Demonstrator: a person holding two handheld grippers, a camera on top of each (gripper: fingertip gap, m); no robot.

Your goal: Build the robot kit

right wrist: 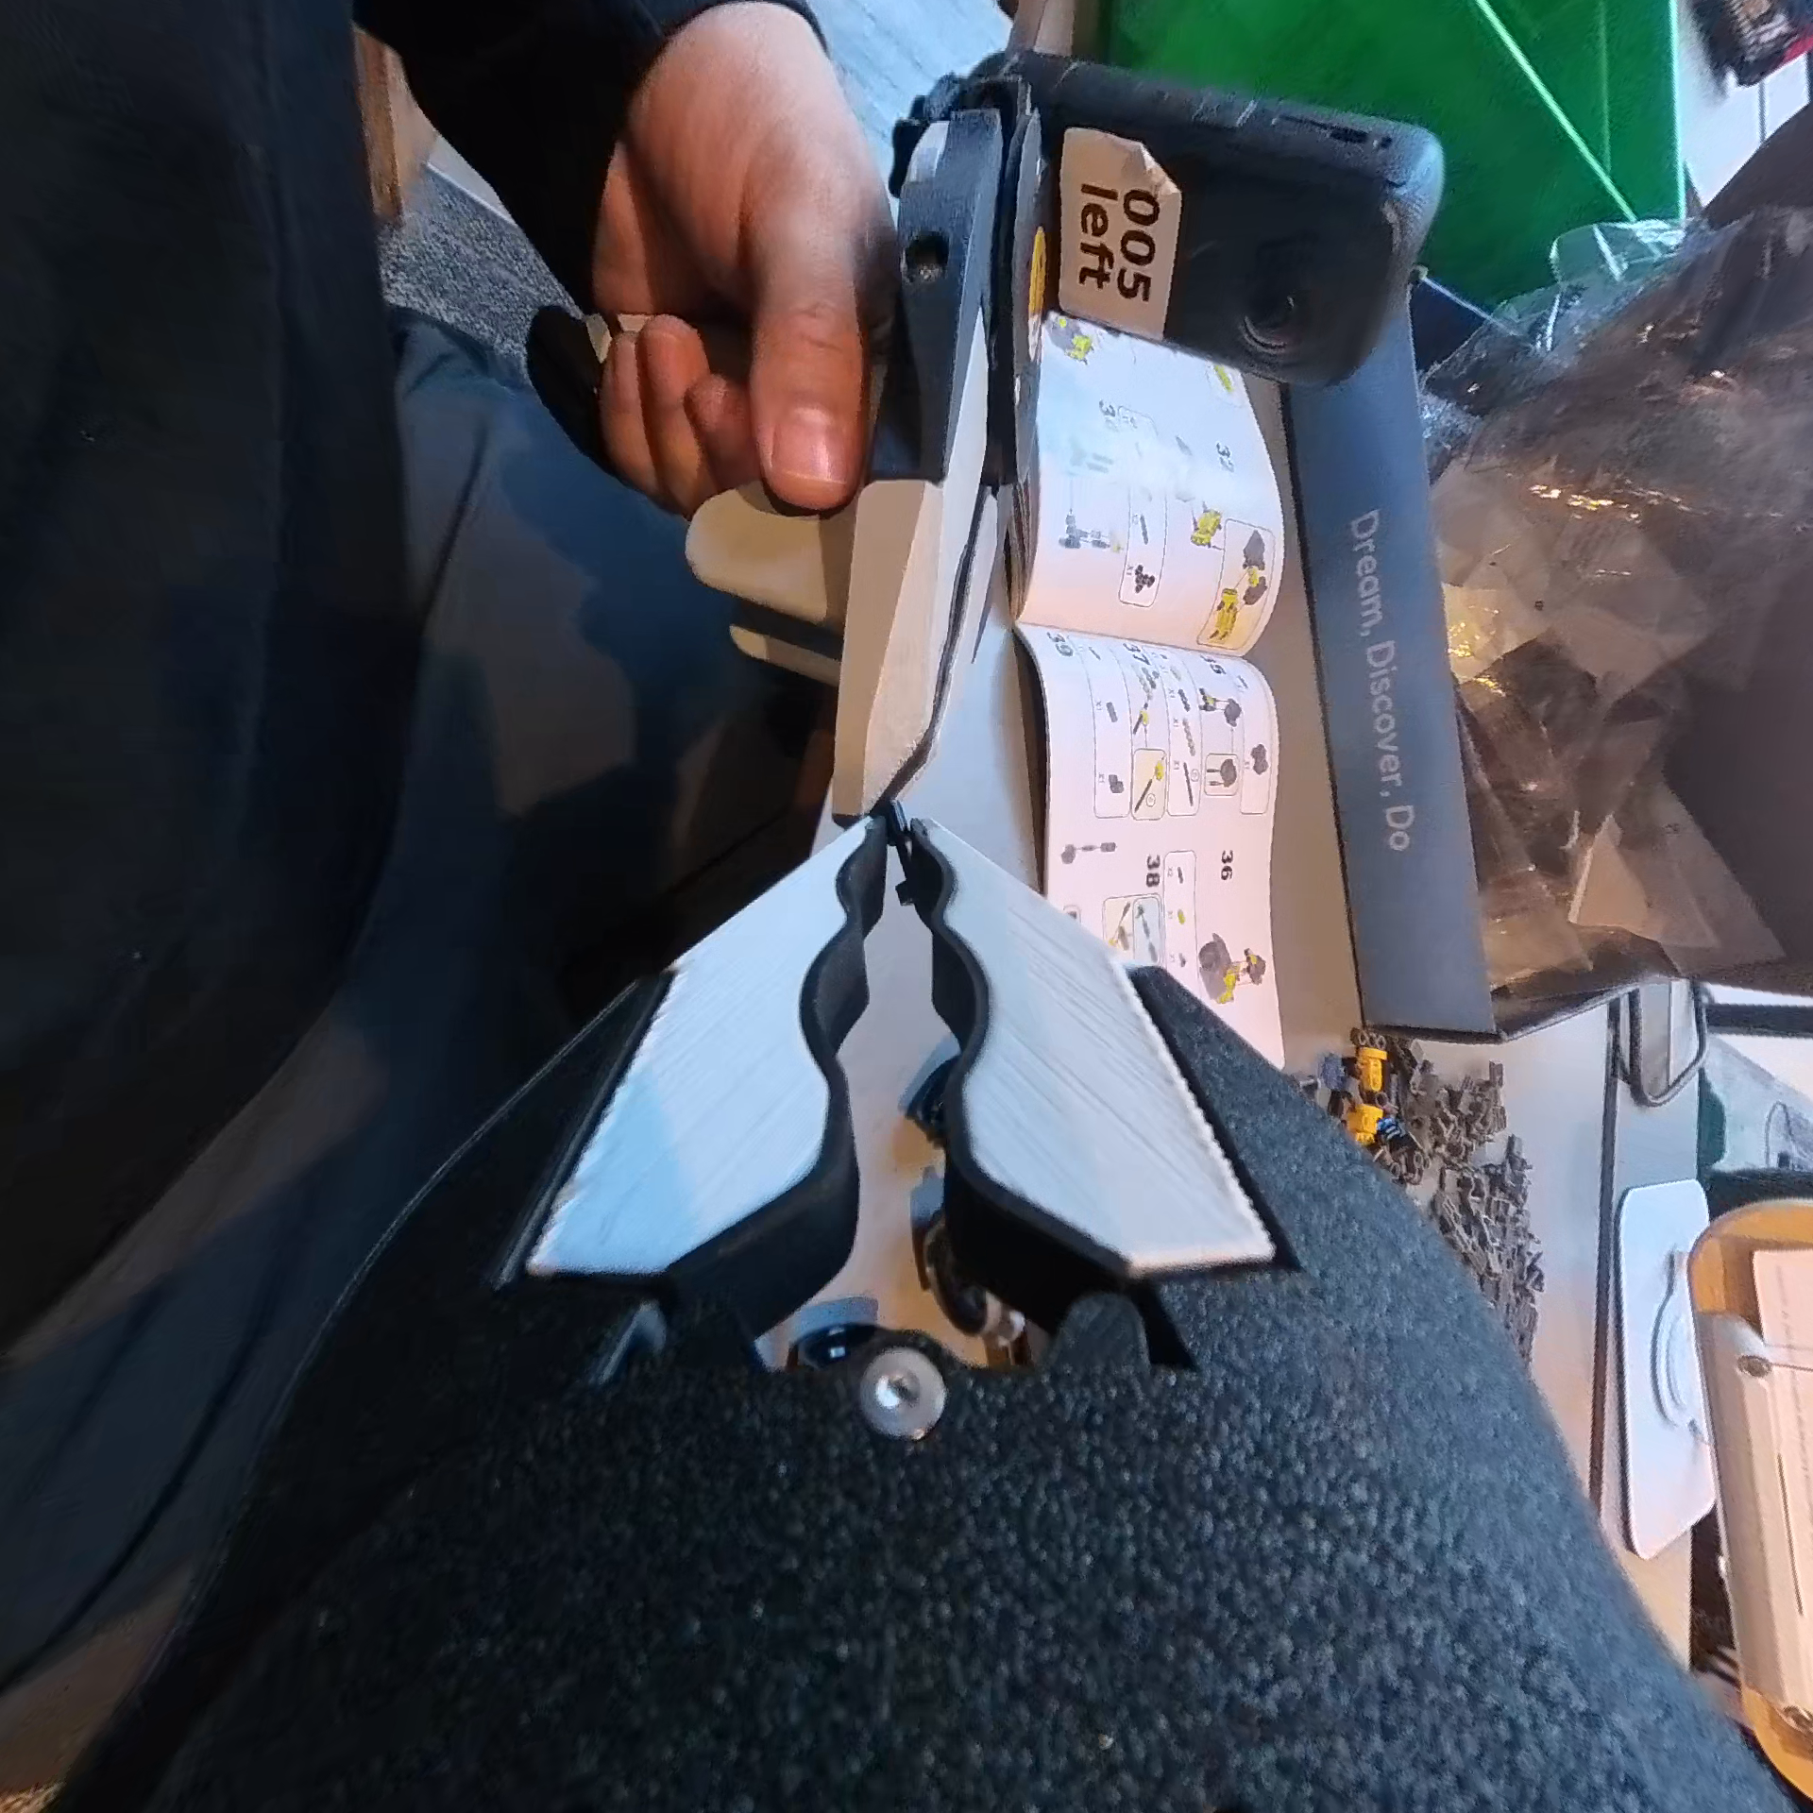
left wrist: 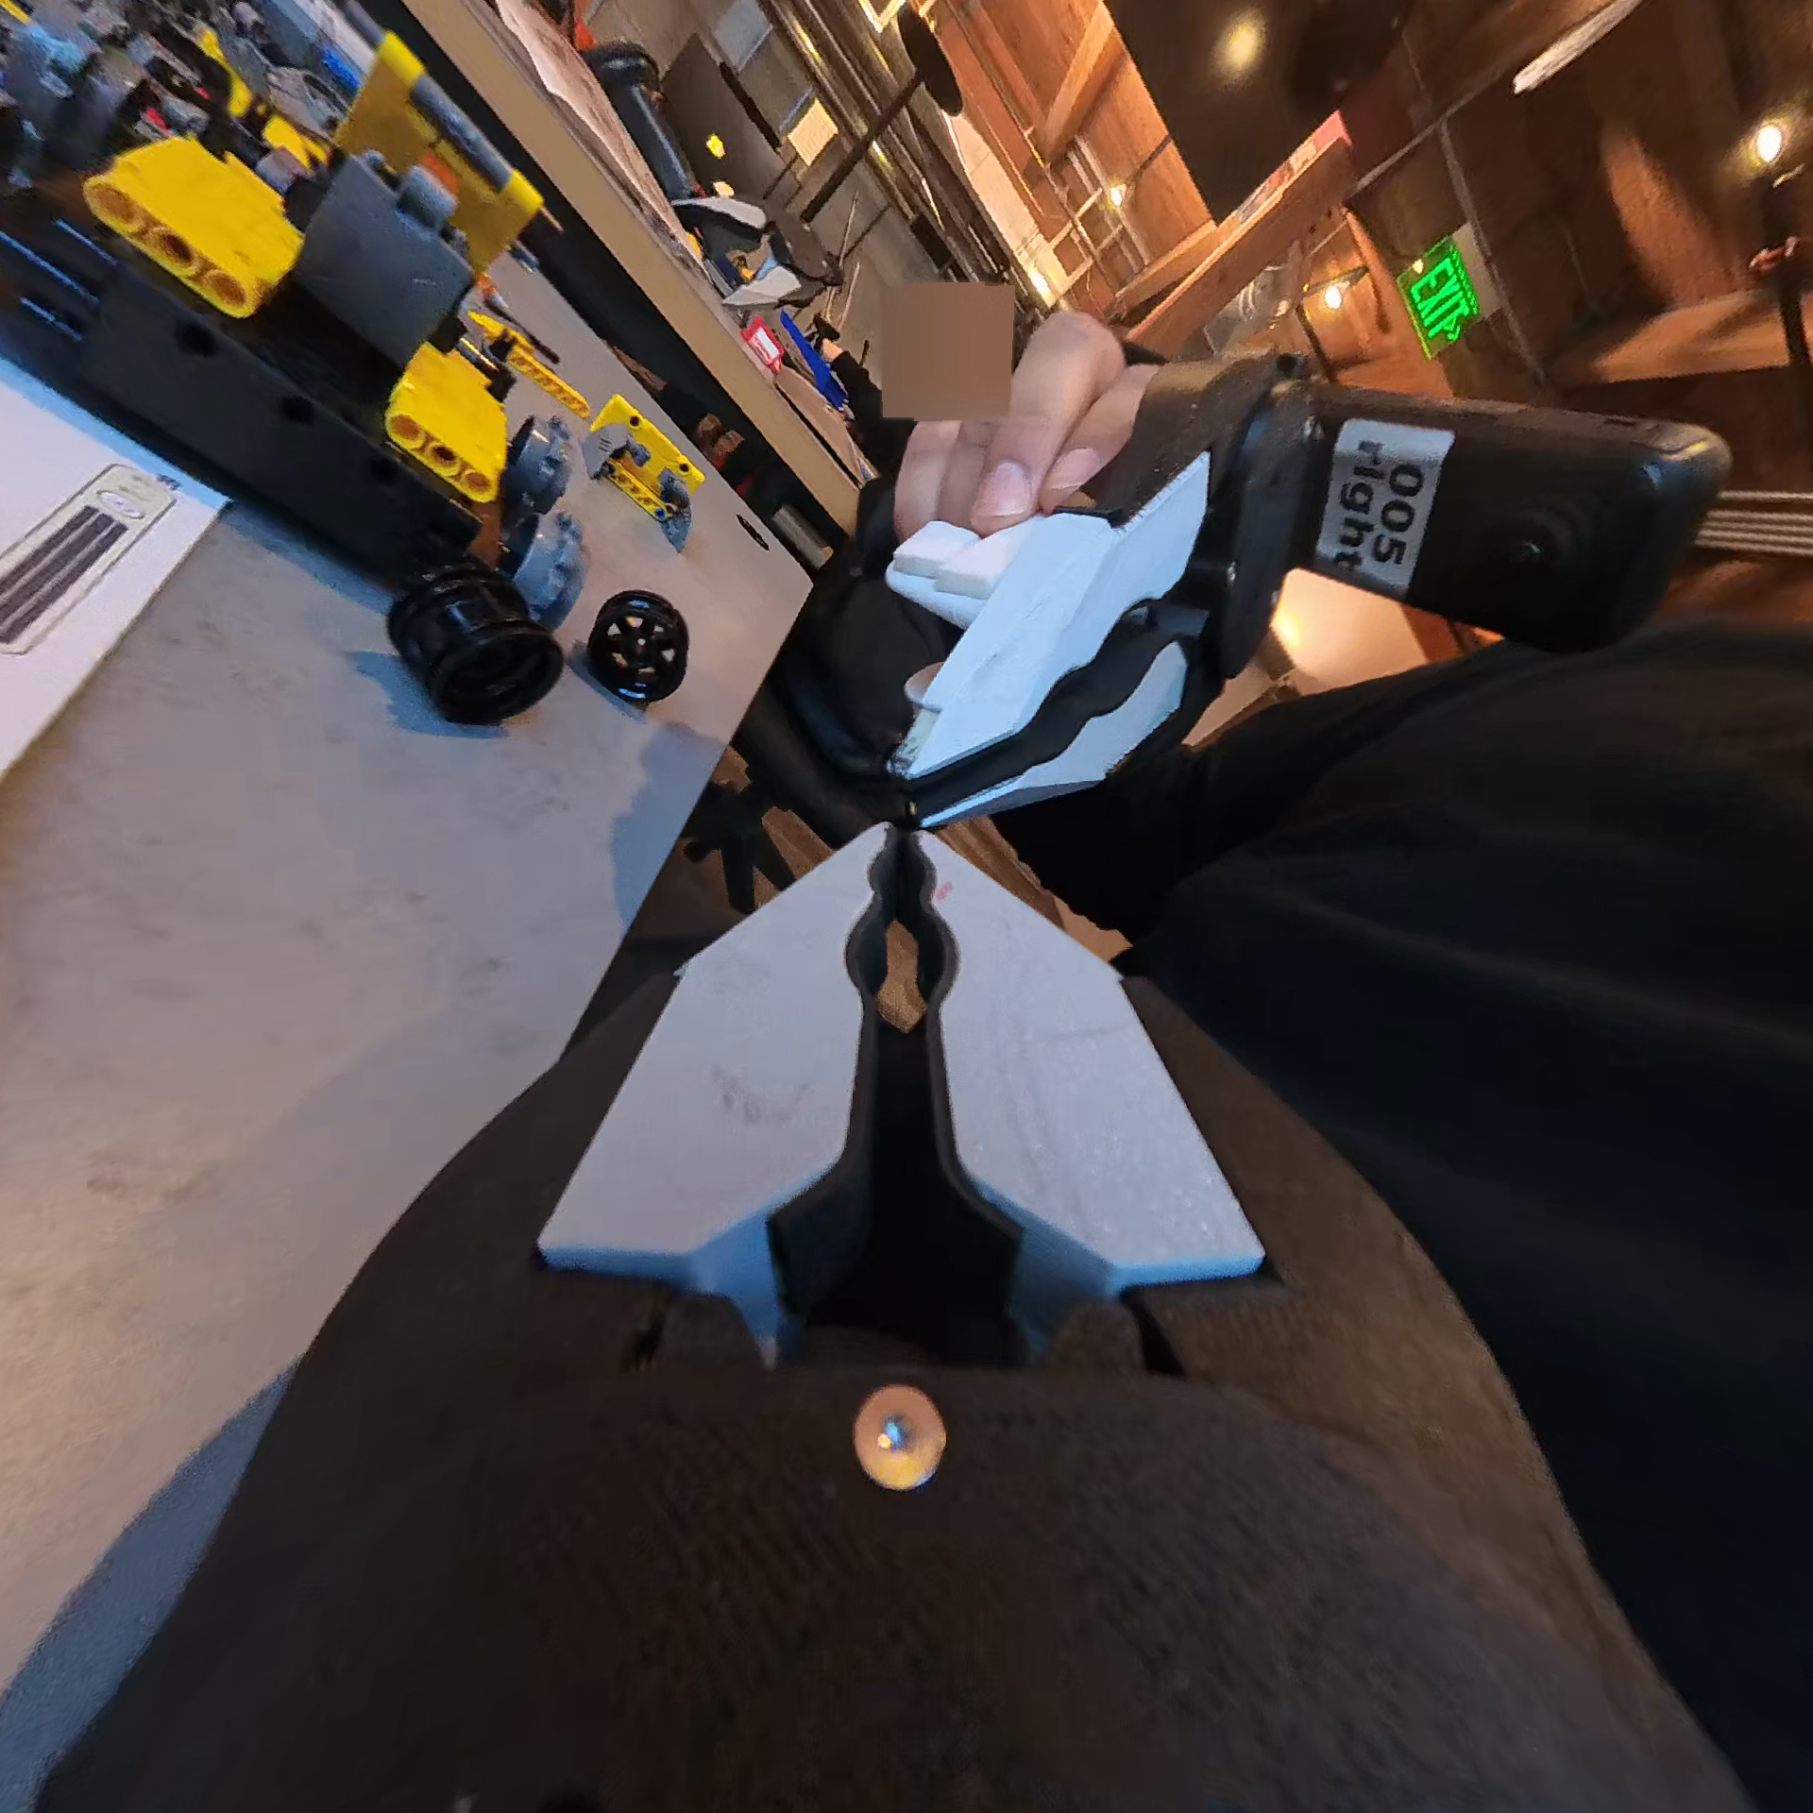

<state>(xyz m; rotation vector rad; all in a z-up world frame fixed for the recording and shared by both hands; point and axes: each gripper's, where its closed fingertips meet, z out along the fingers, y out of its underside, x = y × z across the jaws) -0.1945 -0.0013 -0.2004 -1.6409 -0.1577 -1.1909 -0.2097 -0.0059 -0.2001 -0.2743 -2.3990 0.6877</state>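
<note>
My left gripper and my right gripper meet tip to tip in the air, just off the table's edge and in front of a person in dark clothes. A small black pin-like piece sits between the right fingertips. Its top end reaches the left gripper, which comes down from above with its jaws shut. In the left wrist view the right gripper comes in from the upper right, and a black speck of the piece shows where the tips meet. How much of it each gripper pinches is hidden.
A yellow, black and grey brick vehicle stands on the grey table, with two black wheels and grey hubs beside it. An open instruction booklet, a grey box, plastic bags and a heap of small dark pieces lie behind the grippers.
</note>
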